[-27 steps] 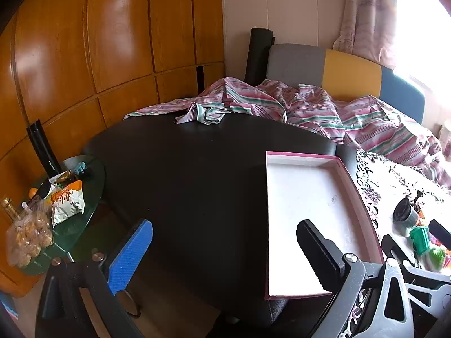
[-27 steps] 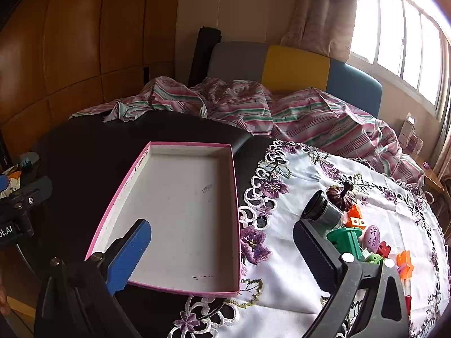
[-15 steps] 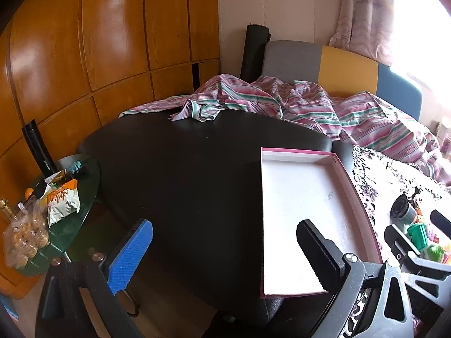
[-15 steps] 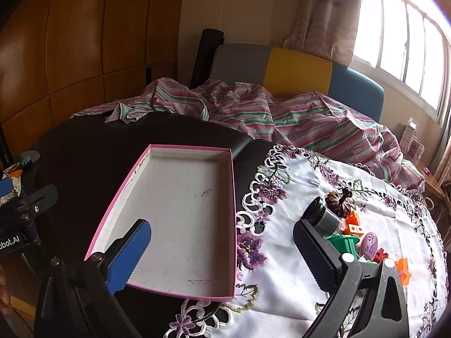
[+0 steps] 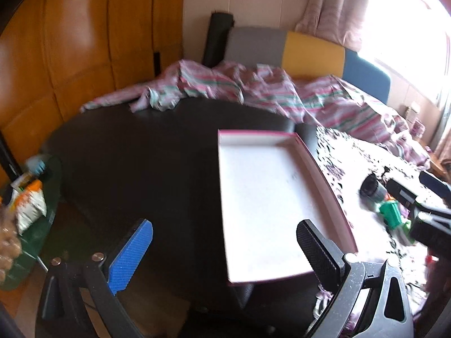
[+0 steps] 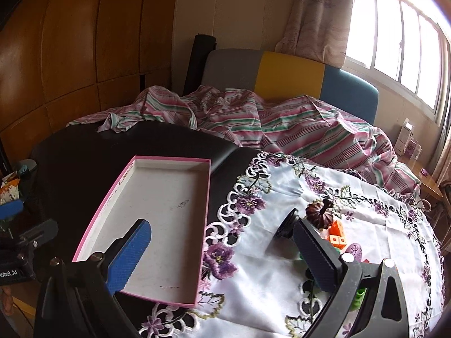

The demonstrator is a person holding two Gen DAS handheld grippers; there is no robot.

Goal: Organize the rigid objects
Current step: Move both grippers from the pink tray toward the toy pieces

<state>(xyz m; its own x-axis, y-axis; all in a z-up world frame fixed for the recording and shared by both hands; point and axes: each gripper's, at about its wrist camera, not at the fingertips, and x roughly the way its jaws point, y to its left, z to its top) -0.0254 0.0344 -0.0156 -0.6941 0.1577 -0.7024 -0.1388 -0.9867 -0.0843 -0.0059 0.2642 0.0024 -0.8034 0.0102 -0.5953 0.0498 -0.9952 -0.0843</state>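
Note:
A shallow white tray with a pink rim [image 6: 209, 186] [image 5: 324, 169] lies empty on the black table. Right of it, on an embroidered white cloth [image 6: 282, 267], sits a cluster of small toys: a dark brown pumpkin [image 6: 320, 212], an orange block [image 6: 336, 238], a black cylinder [image 6: 286, 226] [image 5: 372, 187], a green piece [image 5: 390, 215] and a purple egg [image 6: 355, 250]. My right gripper [image 6: 221, 249] is open above the cloth's left edge, its black finger in front of the toys. My left gripper [image 5: 225, 246] is open over the tray's near left corner, nothing between its fingers.
A striped pink and green blanket [image 6: 282, 124] is heaped along the table's far side before a grey, yellow and blue sofa back [image 6: 290, 73]. A green glass side table [image 5: 28, 197] with snack bags stands low at the left. Wooden panels [image 5: 70, 56] line the left wall.
Both views have shifted: the tray and toys now sit lower and nearer the right gripper, whose black finger covers part of the toys. The left view has swung right; both grippers stay open.

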